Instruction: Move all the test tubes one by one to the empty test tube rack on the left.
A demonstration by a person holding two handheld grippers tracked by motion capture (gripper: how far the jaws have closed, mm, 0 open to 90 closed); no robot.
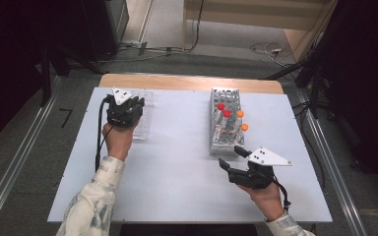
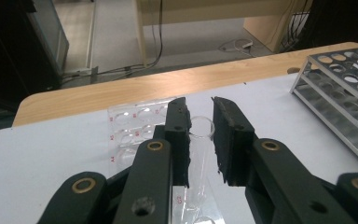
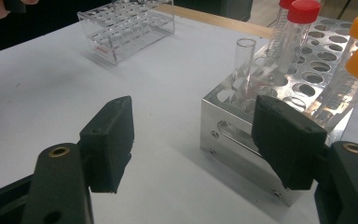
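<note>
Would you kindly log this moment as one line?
left gripper: open around uncapped tube in clear rack | right gripper: open, empty, beside metal rack | capped tubes: two red, two orange

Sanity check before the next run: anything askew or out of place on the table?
One oddity: the uncapped clear tube in the metal rack leans instead of standing straight like a seated tube. No spills or damage visible.

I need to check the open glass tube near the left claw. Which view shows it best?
The left gripper view: the tube stands in the clear rack between the open jaws, rim plain. The high view hides it under the left claw; the right gripper view shows the rack far off.
</note>
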